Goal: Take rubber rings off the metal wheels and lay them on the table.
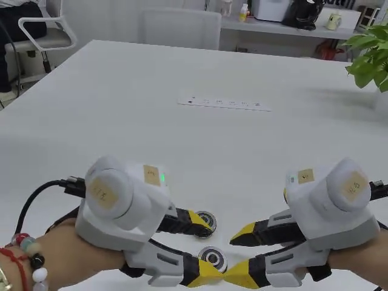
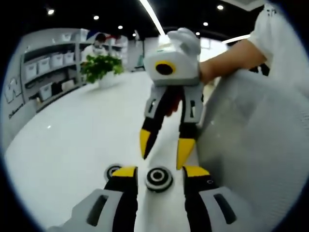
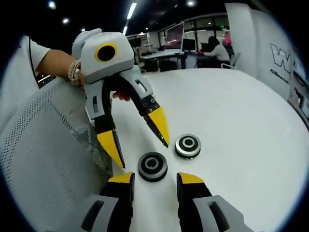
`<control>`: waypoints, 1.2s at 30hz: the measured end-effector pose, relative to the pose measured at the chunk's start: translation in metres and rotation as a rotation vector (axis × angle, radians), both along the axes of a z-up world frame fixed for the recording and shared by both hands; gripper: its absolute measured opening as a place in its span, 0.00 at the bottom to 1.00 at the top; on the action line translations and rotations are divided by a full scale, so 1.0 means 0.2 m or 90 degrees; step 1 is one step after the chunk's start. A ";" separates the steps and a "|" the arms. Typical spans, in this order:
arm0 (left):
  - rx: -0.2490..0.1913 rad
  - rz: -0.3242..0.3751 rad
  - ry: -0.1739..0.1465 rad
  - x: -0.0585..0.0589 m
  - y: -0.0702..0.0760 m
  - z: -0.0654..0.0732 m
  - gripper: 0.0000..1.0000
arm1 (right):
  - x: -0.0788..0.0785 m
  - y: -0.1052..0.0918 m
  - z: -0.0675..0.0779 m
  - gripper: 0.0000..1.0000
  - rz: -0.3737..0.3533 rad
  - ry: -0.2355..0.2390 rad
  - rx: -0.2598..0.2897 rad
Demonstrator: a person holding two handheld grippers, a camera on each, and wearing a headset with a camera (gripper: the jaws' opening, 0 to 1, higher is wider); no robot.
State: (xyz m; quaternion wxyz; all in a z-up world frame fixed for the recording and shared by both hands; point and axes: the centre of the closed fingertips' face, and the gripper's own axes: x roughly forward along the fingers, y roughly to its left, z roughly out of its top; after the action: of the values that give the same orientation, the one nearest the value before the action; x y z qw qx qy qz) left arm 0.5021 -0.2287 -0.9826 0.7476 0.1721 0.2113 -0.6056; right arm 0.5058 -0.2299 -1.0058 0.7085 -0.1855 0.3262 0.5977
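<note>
Flanking near wheel point(image 1: 213, 257) at 9 and 3 o'clock with left gripper point(image 2: 160, 171) and right gripper point(image 3: 156, 178), both spread; may clash tips, skidding wheel away.

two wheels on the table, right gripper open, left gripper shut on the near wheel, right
No: the left gripper is open too. The left gripper view shows its jaws apart on either side of the near wheel, not touching it. The rest is right.

Two wheels point(image 1: 205, 220) point(image 1: 213, 257) sit bottom centre, between two grippers point(image 1: 216, 248) point(image 1: 229, 257). One power strip point(image 1: 224, 103) lies mid-frame, one plant point(image 1: 371, 57) upper right.
</note>
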 end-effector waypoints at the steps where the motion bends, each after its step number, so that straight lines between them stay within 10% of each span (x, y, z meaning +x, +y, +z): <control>1: 0.002 0.000 0.001 0.00 0.00 -0.01 0.35 | 0.00 0.00 0.00 0.32 0.005 -0.003 -0.003; 12: 0.011 0.009 0.021 0.01 -0.01 -0.06 0.24 | -0.04 0.01 -0.04 0.29 0.028 0.000 -0.023; 36: 0.015 0.004 -0.013 0.03 0.00 -0.10 0.14 | -0.01 0.02 -0.07 0.26 0.012 -0.019 -0.032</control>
State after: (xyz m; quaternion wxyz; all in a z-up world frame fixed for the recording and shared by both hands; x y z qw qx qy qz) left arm 0.5074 -0.2277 -1.0027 0.7498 0.1862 0.2110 -0.5988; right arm 0.5039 -0.2249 -1.0191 0.7028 -0.2154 0.3288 0.5929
